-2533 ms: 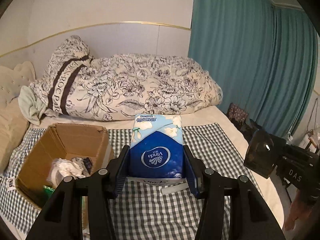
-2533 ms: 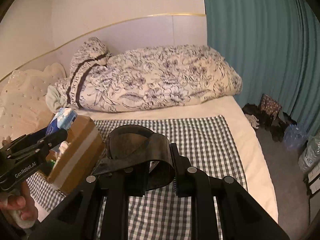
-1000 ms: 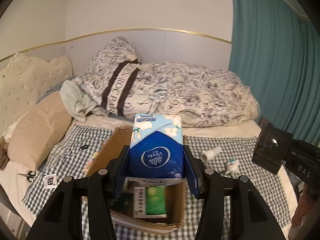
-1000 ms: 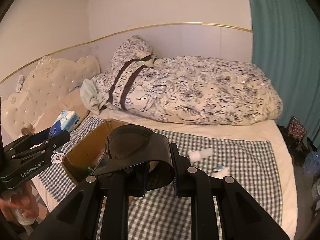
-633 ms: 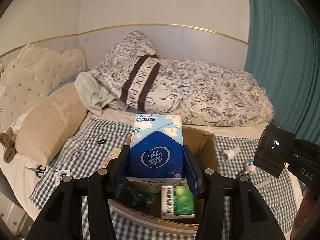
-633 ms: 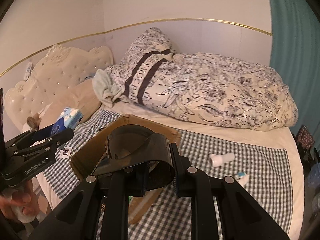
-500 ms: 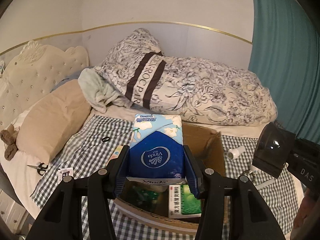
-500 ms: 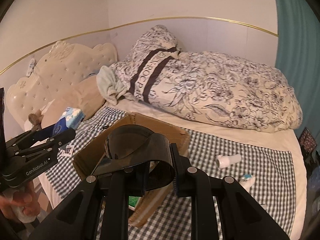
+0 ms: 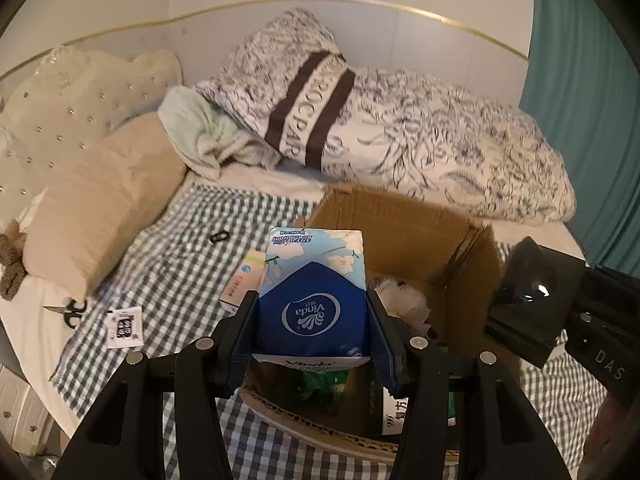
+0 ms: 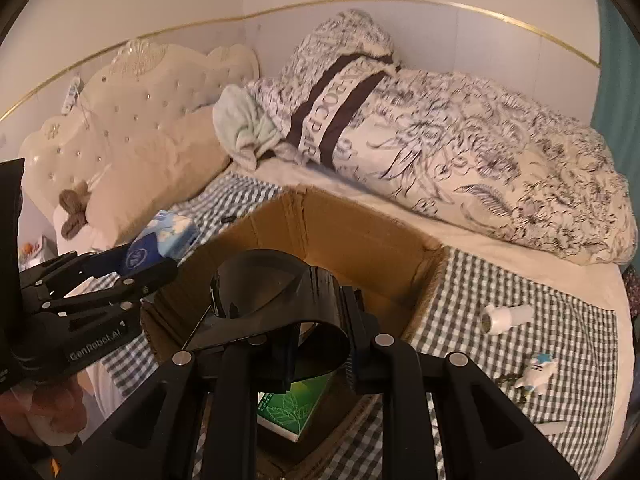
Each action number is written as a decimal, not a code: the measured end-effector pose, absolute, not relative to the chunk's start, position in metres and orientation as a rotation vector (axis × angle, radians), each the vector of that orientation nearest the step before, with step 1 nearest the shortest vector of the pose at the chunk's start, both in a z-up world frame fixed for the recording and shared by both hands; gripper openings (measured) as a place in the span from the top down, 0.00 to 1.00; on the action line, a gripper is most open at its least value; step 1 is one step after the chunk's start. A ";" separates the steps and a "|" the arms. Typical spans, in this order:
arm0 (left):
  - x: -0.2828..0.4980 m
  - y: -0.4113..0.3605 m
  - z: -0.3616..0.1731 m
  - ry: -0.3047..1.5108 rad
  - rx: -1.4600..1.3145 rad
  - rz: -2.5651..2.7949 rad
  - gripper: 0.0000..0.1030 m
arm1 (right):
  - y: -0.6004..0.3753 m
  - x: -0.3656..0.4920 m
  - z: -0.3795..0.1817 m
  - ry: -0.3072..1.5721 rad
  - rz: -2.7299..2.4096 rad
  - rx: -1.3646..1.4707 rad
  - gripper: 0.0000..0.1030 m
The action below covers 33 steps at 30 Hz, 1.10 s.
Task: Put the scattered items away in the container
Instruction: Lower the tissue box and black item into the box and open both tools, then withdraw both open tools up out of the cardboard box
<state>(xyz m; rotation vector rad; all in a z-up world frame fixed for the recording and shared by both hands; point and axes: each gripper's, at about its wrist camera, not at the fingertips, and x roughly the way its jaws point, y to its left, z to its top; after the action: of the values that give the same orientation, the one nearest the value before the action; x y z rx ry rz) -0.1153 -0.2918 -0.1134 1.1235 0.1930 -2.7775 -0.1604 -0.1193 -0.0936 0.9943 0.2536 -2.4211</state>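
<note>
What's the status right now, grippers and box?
Left gripper shut on tissue pack, over cardboard box. Right gripper shut on sunglasses, over same box. Nothing blocking the opening.

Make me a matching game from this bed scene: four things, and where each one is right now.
Things:
1. tissue pack
2. sunglasses
3. green box
4. scissors

Places:
A. inside the cardboard box
B. on the sheet at the bed's edge
C. in the left hand-held gripper
D. in the right hand-held gripper

Pairs: 1-C, 2-D, 3-A, 4-B
</note>
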 end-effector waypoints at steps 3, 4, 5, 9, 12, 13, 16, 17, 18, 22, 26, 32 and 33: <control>-0.125 -0.290 -0.128 0.186 1.176 -2.778 0.50 | -0.127 -0.170 -0.107 0.272 -2.402 1.028 0.83; -0.128 -0.289 -0.133 0.180 1.191 -2.777 0.50 | -0.129 -0.173 -0.112 0.278 -2.398 1.039 0.83; -0.131 -0.288 -0.137 0.176 1.203 -2.776 0.50 | -0.131 -0.176 -0.118 0.285 -2.396 1.051 0.83; -0.143 -0.285 -0.157 0.166 1.272 -2.760 0.50 | -0.136 -0.185 -0.136 0.305 -2.383 1.093 0.83; -0.148 -0.283 -0.166 0.154 1.311 -2.750 0.50 | -0.138 -0.189 -0.146 0.322 -2.373 1.120 0.83; -0.149 -0.282 -0.170 0.151 1.324 -2.745 0.49 | -0.139 -0.191 -0.150 0.324 -2.368 1.131 0.83; -0.152 -0.280 -0.176 0.148 1.353 -2.731 0.47 | -0.138 -0.194 -0.157 0.325 -2.355 1.157 0.82; -0.153 -0.280 -0.177 0.149 1.358 -2.726 0.44 | -0.138 -0.194 -0.159 0.325 -2.354 1.163 0.80; -0.154 -0.280 -0.178 0.154 1.362 -2.723 0.42 | -0.137 -0.194 -0.160 0.320 -2.355 1.167 0.78; -0.154 -0.278 -0.173 0.168 1.354 -2.722 0.28 | -0.131 -0.192 -0.156 0.318 -2.375 1.154 0.66; -0.150 -0.277 -0.163 0.171 1.330 -2.720 0.23 | -0.125 -0.186 -0.145 0.309 -2.396 1.134 0.61; -0.138 -0.272 -0.139 0.165 1.277 -2.735 0.18 | -0.113 -0.173 -0.120 0.289 -2.437 1.085 0.53; -0.136 -0.270 -0.134 0.161 1.262 -2.741 0.16 | -0.111 -0.170 -0.116 0.285 -2.446 1.073 0.50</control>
<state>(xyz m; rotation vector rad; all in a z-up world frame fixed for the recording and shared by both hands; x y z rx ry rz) -0.1356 -0.2696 -0.1340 1.2617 0.1606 -2.7412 -0.1700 -0.1106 -0.1157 1.0729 0.2847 -2.4461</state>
